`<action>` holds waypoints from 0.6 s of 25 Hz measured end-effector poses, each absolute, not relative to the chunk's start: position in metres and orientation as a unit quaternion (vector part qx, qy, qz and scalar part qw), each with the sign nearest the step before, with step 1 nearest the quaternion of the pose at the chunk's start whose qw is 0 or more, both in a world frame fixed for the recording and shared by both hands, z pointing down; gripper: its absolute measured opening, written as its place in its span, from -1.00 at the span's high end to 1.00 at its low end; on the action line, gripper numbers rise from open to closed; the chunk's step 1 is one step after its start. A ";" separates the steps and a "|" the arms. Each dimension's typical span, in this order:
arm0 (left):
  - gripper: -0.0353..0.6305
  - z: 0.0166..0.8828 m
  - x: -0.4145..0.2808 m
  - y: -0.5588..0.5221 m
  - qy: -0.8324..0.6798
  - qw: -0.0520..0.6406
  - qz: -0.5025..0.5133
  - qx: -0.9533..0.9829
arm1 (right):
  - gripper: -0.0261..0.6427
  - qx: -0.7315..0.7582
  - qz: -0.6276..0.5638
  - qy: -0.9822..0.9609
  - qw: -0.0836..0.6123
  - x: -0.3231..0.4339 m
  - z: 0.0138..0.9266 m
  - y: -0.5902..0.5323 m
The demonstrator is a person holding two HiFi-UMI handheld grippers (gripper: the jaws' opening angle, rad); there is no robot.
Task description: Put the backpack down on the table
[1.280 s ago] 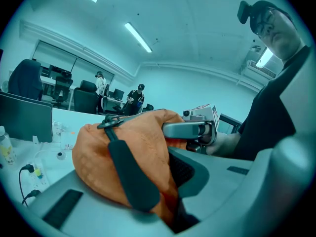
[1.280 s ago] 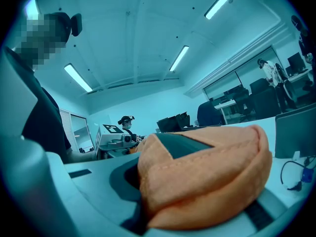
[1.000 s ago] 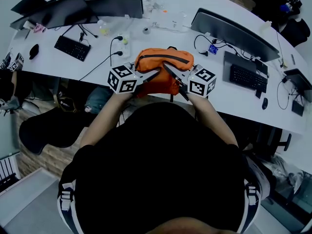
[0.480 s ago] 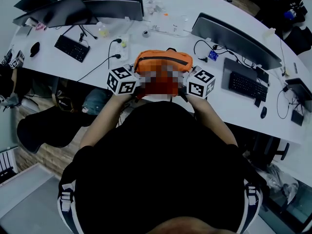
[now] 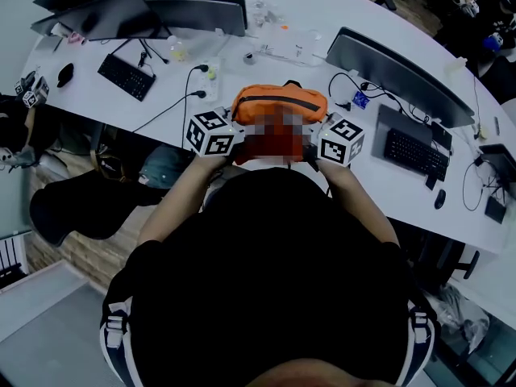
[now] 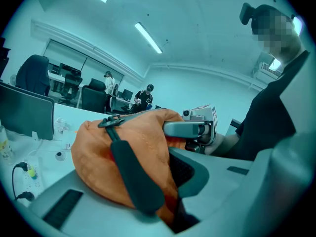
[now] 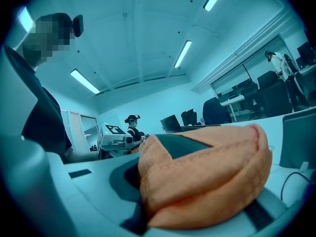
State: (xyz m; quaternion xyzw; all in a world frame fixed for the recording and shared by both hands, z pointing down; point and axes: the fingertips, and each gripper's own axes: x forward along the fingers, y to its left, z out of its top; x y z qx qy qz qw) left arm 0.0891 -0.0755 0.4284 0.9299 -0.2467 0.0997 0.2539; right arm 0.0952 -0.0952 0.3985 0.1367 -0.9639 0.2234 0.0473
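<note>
— Where do we have the orange backpack (image 5: 278, 101)?

— At the near edge of the white table (image 5: 310, 2), in the open stretch between the left monitor (image 5: 193, 10) and the right monitor (image 5: 395, 67), just beside the power strip (image 5: 208, 72) and its cables. We cannot tell whether its base rests on the top yet.

— And our grip?

— We hold it from both ends. Our left gripper (image 6: 148, 196) has its jaws almost together, pinching orange fabric along with a dark strap (image 6: 131, 177). Our right gripper (image 7: 192, 201) is clamped fully down on a fold of cloth at the opposite end.

— Why two pinches instead of one?

— The bag is soft and would sag or swing from a single point, we judge. Held at each end it keeps level, zipper side up, and both grippers point only slightly downward, so it meets the table flat.

— And why this spot?

— It is the bare patch in front of us. Further in lie cables and small bottles that the bag could push over.

— So what is left?

— Settle it, then let both jaws go.
</note>
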 end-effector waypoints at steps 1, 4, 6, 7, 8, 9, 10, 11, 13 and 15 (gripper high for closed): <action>0.67 0.429 0.089 -0.075 -0.249 0.256 0.098 0.929 | 0.77 0.135 0.223 -0.964 0.048 0.094 0.399 -0.095; 0.67 0.432 0.087 -0.073 -0.253 0.265 0.094 0.926 | 0.77 0.127 0.224 -0.965 0.050 0.091 0.401 -0.094; 0.67 0.436 0.086 -0.073 -0.253 0.269 0.098 0.924 | 0.77 0.123 0.227 -0.965 0.049 0.090 0.404 -0.094; 0.67 0.437 0.085 -0.073 -0.253 0.269 0.101 0.924 | 0.77 0.122 0.229 -0.964 0.047 0.090 0.405 -0.095; 0.67 0.438 0.085 -0.073 -0.253 0.269 0.104 0.924 | 0.77 0.122 0.231 -0.964 0.045 0.090 0.406 -0.095; 0.67 0.438 0.084 -0.073 -0.253 0.269 0.107 0.923 | 0.77 0.122 0.232 -0.964 0.043 0.089 0.406 -0.095; 0.67 0.438 0.084 -0.073 -0.252 0.268 0.108 0.923 | 0.77 0.122 0.233 -0.964 0.042 0.089 0.406 -0.094; 0.67 0.438 0.084 -0.072 -0.252 0.268 0.109 0.923 | 0.77 0.122 0.233 -0.964 0.041 0.089 0.406 -0.094; 0.67 0.437 0.084 -0.071 -0.250 0.268 0.109 0.924 | 0.77 0.122 0.232 -0.964 0.040 0.089 0.405 -0.093; 0.67 0.439 0.085 -0.070 -0.246 0.269 0.109 0.925 | 0.77 0.124 0.233 -0.964 0.041 0.089 0.406 -0.092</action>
